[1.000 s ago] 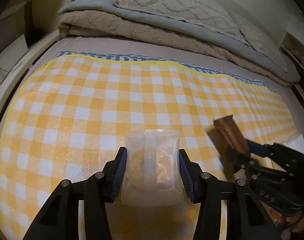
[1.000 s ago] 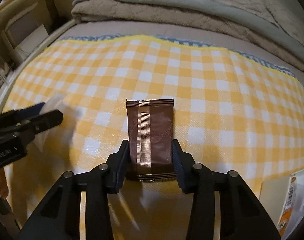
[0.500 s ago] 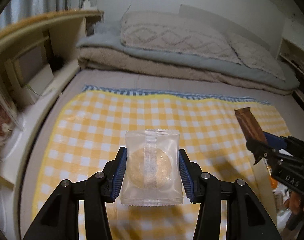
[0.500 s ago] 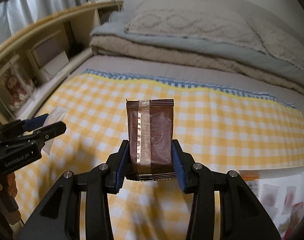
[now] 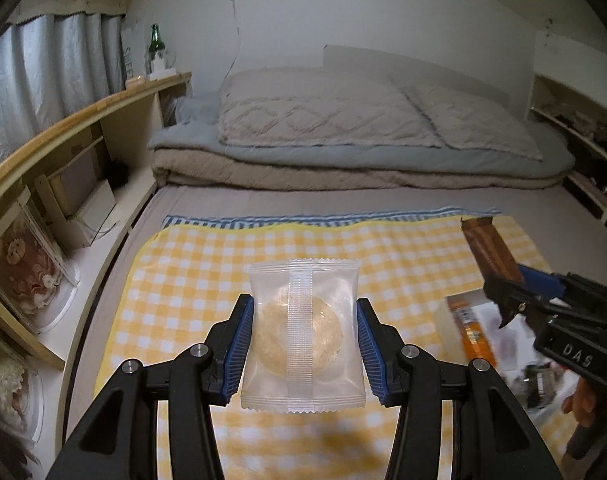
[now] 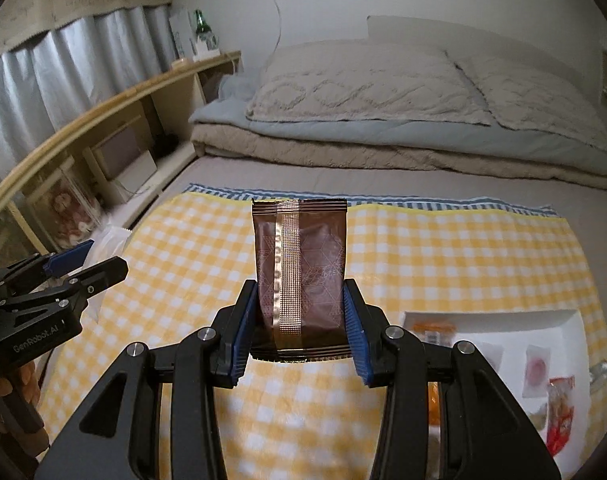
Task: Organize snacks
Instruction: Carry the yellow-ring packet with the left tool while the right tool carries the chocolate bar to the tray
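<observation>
My left gripper (image 5: 303,346) is shut on a clear packet with a round pale cookie (image 5: 302,334), held well above the yellow checked cloth (image 5: 191,276). My right gripper (image 6: 299,318) is shut on a brown snack packet (image 6: 301,270) with a gold seam, held upright. In the left wrist view the right gripper (image 5: 515,284) shows at the right edge with the brown packet (image 5: 488,250). In the right wrist view the left gripper (image 6: 83,266) shows at the left edge with the clear packet (image 6: 111,240).
A white tray (image 6: 483,318) holding several small snack packets lies on the cloth at the lower right. Folded blankets and pillows (image 6: 383,92) fill the far end of the bed. A wooden shelf (image 5: 83,116) with boxes runs along the left.
Both grippers have risen high above the cloth with their packets still held. The views now take in the whole bed, the wall and the white tray.
</observation>
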The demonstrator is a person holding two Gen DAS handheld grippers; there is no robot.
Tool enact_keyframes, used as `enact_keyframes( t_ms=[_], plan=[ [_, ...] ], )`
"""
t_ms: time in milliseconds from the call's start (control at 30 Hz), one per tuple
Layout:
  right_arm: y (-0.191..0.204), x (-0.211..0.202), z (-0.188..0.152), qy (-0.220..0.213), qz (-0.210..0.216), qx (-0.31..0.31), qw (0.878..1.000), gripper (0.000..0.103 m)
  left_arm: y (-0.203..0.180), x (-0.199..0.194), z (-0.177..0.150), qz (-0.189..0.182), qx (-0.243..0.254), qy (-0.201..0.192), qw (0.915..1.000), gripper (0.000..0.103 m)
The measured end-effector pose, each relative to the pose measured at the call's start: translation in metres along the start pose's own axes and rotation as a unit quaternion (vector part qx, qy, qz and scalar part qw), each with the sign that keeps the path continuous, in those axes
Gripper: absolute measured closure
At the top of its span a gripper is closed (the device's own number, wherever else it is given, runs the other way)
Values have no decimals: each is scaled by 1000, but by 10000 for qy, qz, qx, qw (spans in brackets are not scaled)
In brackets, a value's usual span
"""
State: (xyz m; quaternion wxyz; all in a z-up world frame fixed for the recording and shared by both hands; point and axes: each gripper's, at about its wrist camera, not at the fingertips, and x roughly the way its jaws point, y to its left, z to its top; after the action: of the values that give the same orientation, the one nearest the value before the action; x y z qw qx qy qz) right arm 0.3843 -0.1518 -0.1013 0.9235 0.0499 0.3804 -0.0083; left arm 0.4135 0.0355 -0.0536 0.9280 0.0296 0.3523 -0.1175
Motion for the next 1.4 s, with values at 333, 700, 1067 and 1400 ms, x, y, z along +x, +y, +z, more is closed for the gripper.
enact_keyframes(
  t_ms=[333, 700, 1067, 1400],
  plan=[
    [-41, -66, -15, -329, -260, 47, 9991, 61, -63, -52, -13, -291, 67, -135, 9995, 54],
    [-109, -116, -32, -487, -526, 250, 9971, 61, -127, -59, -11, -745, 171, -218, 9968, 54],
    [-171, -126, -49, -375, -806, 520, 9947, 61, -194, -13, -1, -1170, 315, 21, 9926, 54],
    [-223, -118, -56, -214, -965, 805, 9918, 61, -245, 63, 13, -1495, 379, 382, 9873, 54]
  ],
)
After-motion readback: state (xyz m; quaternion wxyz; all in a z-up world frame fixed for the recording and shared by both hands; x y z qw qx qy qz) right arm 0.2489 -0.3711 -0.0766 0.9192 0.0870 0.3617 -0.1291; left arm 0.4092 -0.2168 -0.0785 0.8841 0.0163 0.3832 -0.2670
